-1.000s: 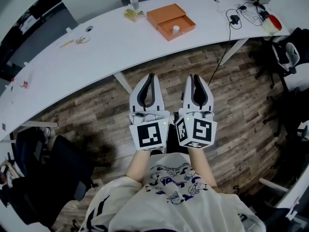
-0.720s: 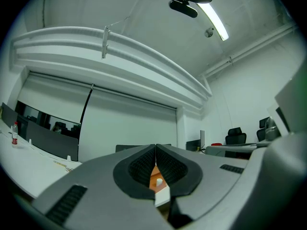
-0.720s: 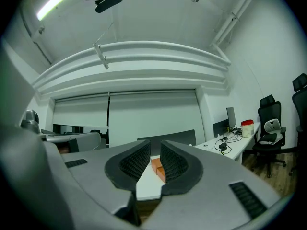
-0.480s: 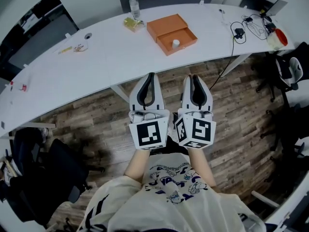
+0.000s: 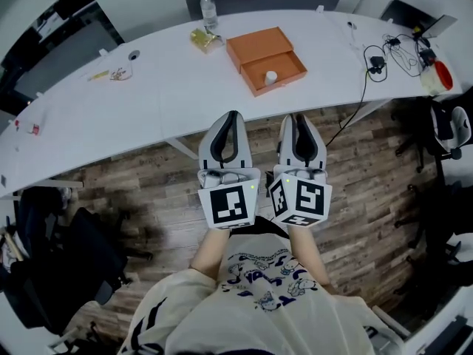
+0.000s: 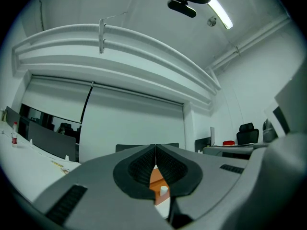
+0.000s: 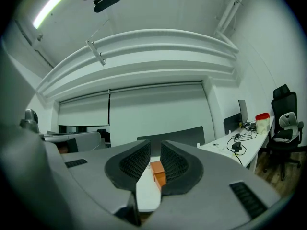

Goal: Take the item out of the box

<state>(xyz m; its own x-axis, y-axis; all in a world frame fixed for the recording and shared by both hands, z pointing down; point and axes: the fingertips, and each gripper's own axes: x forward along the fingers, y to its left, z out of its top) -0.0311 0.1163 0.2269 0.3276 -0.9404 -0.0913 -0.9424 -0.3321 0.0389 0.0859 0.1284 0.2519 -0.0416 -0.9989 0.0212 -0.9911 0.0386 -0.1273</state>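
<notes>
An open orange box [image 5: 260, 44] lies on the long curved white table [image 5: 148, 102], its tray part toward me. A small white item [image 5: 271, 77] stands in the tray. Both grippers are held level side by side over the wooden floor, short of the table's near edge. My left gripper [image 5: 233, 115] is shut and empty; past its tips in the left gripper view [image 6: 156, 147] I see the orange box [image 6: 156, 178] and the white item [image 6: 164, 190]. My right gripper [image 5: 298, 117] is shut and empty as well, with the box [image 7: 158, 171] showing beyond its tips [image 7: 154, 145].
On the table stand a water bottle [image 5: 208, 7] and a yellow packet [image 5: 207, 41] left of the box, with cables [image 5: 384, 54] and a red thing [image 5: 443, 75] at the right end. Office chairs [image 5: 451, 124] stand at the right and dark chairs [image 5: 59, 250] at the left.
The table and the orange box have drawn closer to both grippers in the head view. The grippers stay side by side and shut.
</notes>
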